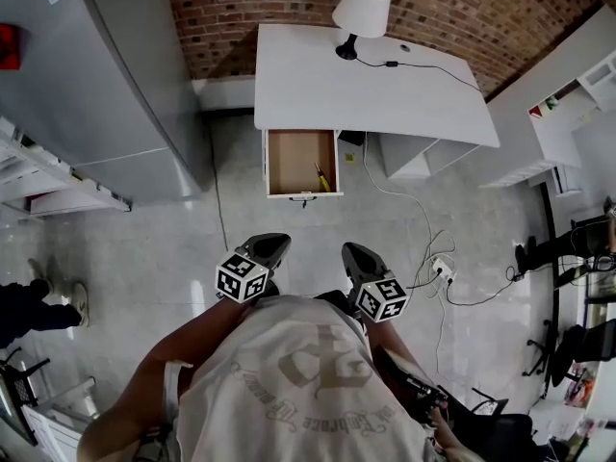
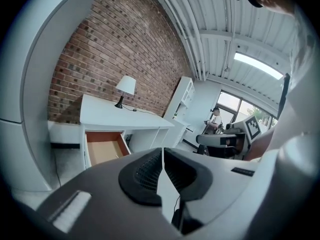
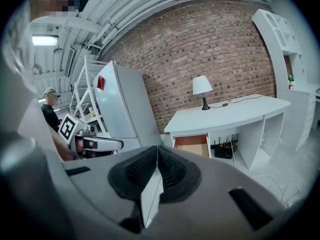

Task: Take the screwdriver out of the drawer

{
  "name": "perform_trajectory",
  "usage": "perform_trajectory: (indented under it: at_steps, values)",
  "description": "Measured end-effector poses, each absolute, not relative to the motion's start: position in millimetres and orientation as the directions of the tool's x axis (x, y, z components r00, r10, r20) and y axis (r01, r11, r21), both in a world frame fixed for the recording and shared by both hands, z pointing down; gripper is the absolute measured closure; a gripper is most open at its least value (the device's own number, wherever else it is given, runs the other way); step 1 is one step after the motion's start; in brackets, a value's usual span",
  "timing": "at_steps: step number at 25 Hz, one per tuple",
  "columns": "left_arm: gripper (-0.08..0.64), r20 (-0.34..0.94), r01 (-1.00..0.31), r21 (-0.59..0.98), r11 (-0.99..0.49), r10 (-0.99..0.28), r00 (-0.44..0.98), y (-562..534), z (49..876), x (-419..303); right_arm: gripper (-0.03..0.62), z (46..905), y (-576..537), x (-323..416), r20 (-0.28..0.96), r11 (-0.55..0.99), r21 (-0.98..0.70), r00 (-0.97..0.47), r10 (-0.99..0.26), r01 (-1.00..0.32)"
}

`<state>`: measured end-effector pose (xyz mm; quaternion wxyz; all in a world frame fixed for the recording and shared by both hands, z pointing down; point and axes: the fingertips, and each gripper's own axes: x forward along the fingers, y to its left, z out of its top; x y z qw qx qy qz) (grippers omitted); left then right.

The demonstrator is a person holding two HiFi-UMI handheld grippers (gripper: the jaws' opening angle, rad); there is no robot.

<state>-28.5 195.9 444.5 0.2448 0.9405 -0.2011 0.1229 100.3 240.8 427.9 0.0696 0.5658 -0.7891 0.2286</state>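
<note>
A white desk (image 1: pixel 318 94) stands against the brick wall with its drawer (image 1: pixel 301 163) pulled open. In the head view a screwdriver (image 1: pixel 322 177) with a yellow handle lies in the drawer's right front corner. My left gripper (image 1: pixel 272 249) and right gripper (image 1: pixel 358 257) are held close to my body, well short of the drawer, both shut with nothing between the jaws. In the left gripper view my left gripper (image 2: pixel 162 165) faces the open drawer (image 2: pixel 104 149). In the right gripper view my right gripper (image 3: pixel 157 165) also faces the drawer (image 3: pixel 191 144). The screwdriver does not show in either gripper view.
A white lamp (image 1: pixel 360 14) with a black cord stands on the desk. A grey refrigerator (image 1: pixel 96 75) stands to the left, white shelving (image 1: pixel 568 104) to the right. Cables and a power strip (image 1: pixel 443 268) lie on the tiled floor at right. A person's feet (image 1: pixel 58 301) show at far left.
</note>
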Motion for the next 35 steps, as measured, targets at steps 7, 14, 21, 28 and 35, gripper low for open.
perform_trajectory:
  at_steps: [7,14,21,28,35]
  values:
    - [0.543,0.331,-0.424,0.399,-0.813,-0.303,0.894,191.9,439.7,-22.9,0.586,434.4,245.2,112.3,0.382,0.216,-0.298,-0.323,-0.866,-0.93]
    - [0.543,0.354,-0.458,0.407,-0.79,-0.326,0.877,192.1,442.7,-39.1,0.586,431.0,229.7,91.1,0.382,0.281,-0.291,-0.38,-0.843,-0.915]
    - [0.543,0.371,-0.511,0.413,-0.754,-0.373,0.851,180.2,449.9,-51.8,0.586,449.1,213.6,84.6,0.405,0.304,-0.326,-0.423,-0.811,-0.895]
    - [0.543,0.399,-0.577,0.412,-0.705,-0.43,0.81,145.6,454.8,-78.2,0.585,453.8,166.6,70.4,0.398,0.355,-0.336,-0.473,-0.786,-0.872]
    - [0.543,0.402,-0.563,0.392,-0.728,-0.415,0.816,107.6,444.8,-59.0,0.585,457.3,125.6,81.3,0.402,0.339,-0.36,-0.473,-0.784,-0.869]
